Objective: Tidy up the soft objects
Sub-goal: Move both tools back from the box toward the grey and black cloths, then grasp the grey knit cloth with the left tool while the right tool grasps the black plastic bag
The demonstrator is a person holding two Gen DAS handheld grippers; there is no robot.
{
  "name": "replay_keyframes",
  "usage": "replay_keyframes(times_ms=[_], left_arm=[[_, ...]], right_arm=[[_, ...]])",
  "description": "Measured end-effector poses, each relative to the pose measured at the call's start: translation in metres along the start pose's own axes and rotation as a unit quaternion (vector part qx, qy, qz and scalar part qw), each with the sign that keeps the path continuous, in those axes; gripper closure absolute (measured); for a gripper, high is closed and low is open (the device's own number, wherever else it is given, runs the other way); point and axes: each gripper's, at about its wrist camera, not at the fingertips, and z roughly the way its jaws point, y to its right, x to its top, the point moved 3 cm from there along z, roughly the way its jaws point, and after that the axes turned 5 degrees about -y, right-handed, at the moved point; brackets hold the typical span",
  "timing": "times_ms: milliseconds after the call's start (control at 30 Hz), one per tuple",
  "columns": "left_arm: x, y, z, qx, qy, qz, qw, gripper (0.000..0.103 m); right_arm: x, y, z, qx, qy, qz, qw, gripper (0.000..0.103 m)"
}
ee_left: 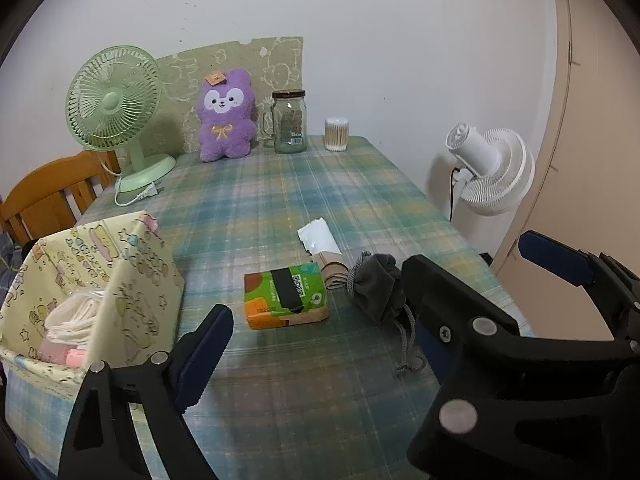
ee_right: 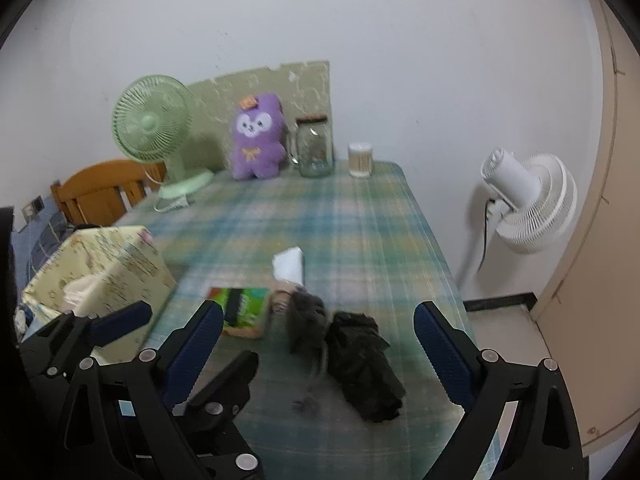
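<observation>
The right gripper [ee_right: 318,344] is held wide open above the plaid tablecloth [ee_right: 360,240] — a black crumpled cloth [ee_right: 366,368] is framed between its fingers, untouched, with a grey pouch [ee_right: 306,320] just beside it.

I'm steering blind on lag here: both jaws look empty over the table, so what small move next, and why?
Probably ease the left gripper down onto the tissue pack. Its jaws stand open with nothing between them, and the pack lies flat between and just ahead of its fingers, right beside the patterned storage box. The right gripper, also open, faces the black cloth.
</observation>
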Motion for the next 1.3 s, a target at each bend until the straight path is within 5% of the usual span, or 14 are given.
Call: replay_keyframes(times_ms=[667,967,1200,1300], left_arm=[[-0.016,0.016,0.047,-0.008,-0.049,0.012,0.9987,0.018],[-0.019,0.018,0.058,-0.001,-0.063,0.014,0.9979,0.018],[-0.018,0.023,0.063,0.005,-0.067,0.022,0.9975,0.018],[-0.016,0.027,0.061,0.005,-0.063,0.027,0.9976,0.018]], right_arm=[[-0.029,0.033,0.057,-0.006,-0.08,0.029,0.996,0.022],[-0.035,0.035,0.071,0.013,-0.102,0.037,0.994,0.041],[-0.037,0.036,0.072,0.021,-0.105,0.039,0.994,0.07],[-0.036,0.039,0.068,0.018,-0.098,0.041,0.994,0.071]])
